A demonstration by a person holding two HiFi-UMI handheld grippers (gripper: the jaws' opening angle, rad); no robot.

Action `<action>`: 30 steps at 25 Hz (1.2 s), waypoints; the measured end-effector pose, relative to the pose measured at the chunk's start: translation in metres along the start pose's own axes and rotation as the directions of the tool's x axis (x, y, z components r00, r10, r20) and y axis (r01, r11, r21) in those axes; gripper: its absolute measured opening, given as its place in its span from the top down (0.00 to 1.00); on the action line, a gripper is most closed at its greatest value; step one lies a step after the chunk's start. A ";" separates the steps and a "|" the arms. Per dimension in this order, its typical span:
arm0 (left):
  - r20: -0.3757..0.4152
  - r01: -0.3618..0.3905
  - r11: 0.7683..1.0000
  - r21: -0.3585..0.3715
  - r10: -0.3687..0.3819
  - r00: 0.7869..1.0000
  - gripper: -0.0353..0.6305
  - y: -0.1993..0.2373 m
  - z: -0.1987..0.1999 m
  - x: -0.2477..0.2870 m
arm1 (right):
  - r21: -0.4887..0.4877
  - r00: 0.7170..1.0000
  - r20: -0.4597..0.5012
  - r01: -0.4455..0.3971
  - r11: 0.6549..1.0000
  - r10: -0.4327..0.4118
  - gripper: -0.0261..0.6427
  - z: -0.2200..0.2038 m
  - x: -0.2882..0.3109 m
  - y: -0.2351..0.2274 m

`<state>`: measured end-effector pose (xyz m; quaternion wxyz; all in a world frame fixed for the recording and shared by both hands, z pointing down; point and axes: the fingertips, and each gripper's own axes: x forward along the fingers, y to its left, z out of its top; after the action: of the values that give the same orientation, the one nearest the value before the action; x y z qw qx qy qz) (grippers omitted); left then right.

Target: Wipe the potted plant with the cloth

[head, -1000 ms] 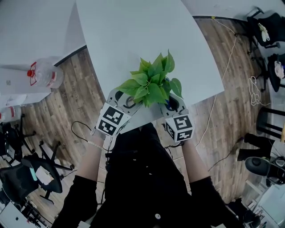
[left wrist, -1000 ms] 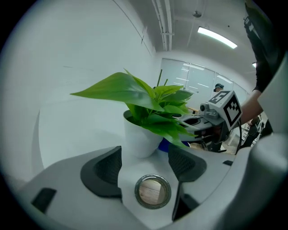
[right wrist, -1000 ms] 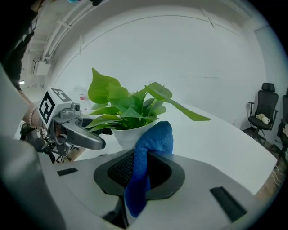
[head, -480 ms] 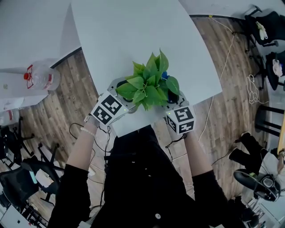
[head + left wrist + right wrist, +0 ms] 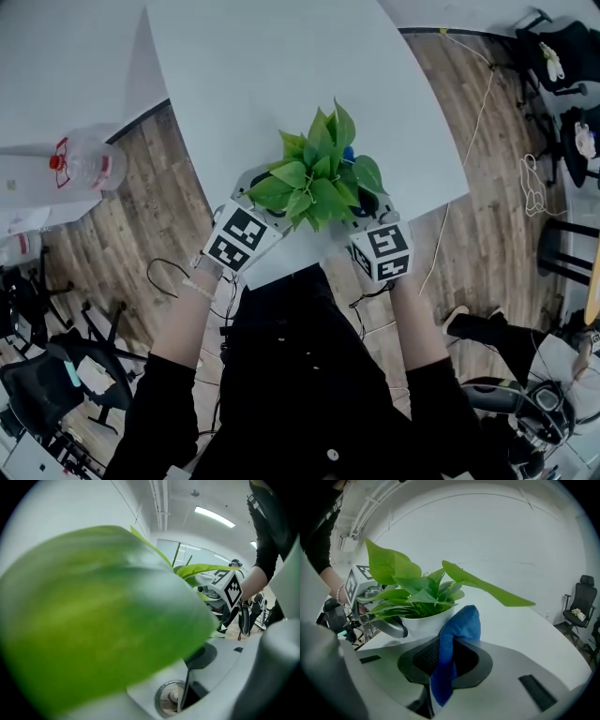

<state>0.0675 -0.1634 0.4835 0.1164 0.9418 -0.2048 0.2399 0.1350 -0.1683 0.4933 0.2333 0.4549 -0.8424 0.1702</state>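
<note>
A leafy green potted plant (image 5: pixel 317 176) stands in a white pot (image 5: pixel 423 622) near the front edge of the white table (image 5: pixel 281 66). My left gripper (image 5: pixel 255 208) sits at the plant's left side, its jaws wide open. In the left gripper view a big blurred leaf (image 5: pixel 93 616) lies right against the camera and hides most of the jaws. My right gripper (image 5: pixel 447 656) is shut on a blue cloth (image 5: pixel 457 632), just in front of the pot on the plant's right side (image 5: pixel 367 208). A bit of the cloth (image 5: pixel 348 155) shows among the leaves.
The table's front edge (image 5: pixel 281 267) lies against the person's body. A large water bottle (image 5: pixel 86 159) lies at the left by another white table. Office chairs (image 5: pixel 56 375) (image 5: pixel 562 56) and loose cables (image 5: pixel 473 141) stand on the wooden floor around.
Both grippers have closed in a little on the plant from either side. The left gripper's marker cube has rolled slightly. The cloth has stayed in the right gripper.
</note>
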 end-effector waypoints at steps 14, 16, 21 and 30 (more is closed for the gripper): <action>-0.054 -0.244 0.955 -0.167 0.238 0.970 0.42 -0.016 -0.011 0.004 | 0.070 1.000 0.004 0.021 0.997 -0.022 0.83 -0.017 -0.019 0.036; -0.058 -0.270 0.945 -0.183 0.264 0.963 0.42 -0.017 -0.011 0.004 | 0.074 1.000 0.000 0.015 0.997 -0.015 0.83 -0.017 -0.020 0.041; -0.036 -0.263 0.948 -0.178 0.261 0.965 0.42 -0.018 -0.004 0.004 | 0.079 1.000 -0.005 -0.009 0.997 0.009 0.83 -0.022 -0.023 0.051; -0.009 -0.157 0.976 -0.153 0.157 0.988 0.42 -0.012 -0.007 -0.015 | 0.091 0.999 0.013 0.031 0.995 -0.032 0.83 -0.015 -0.021 0.032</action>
<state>0.0580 -0.1454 0.4809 0.1690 0.9113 -0.2966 0.2302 0.1217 -0.1294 0.4913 0.2087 0.4794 -0.8283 0.2012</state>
